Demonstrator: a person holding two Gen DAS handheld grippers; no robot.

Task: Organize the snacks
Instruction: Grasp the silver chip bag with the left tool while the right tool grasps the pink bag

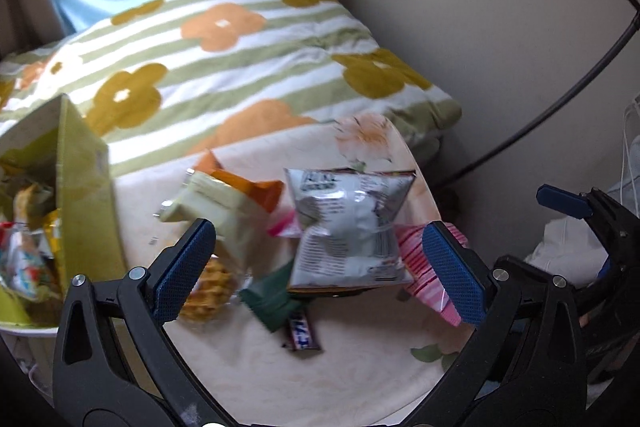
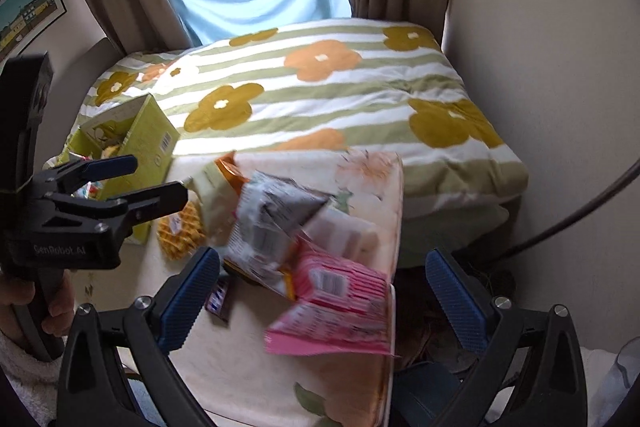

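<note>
A pile of snacks lies on a cream floral tray-table: a silver-grey bag, a pink striped pack, a pale green pack, an orange pack, a waffle, a dark green pack and a small chocolate bar. My left gripper is open and empty, just above the pile. My right gripper is open and empty over the pink pack and grey bag. The left gripper also shows in the right wrist view, beside the box.
A yellow-green cardboard box holding several snacks stands at the table's left; it also shows in the right wrist view. A bed with a flowered striped duvet lies behind. A wall and black cable are on the right.
</note>
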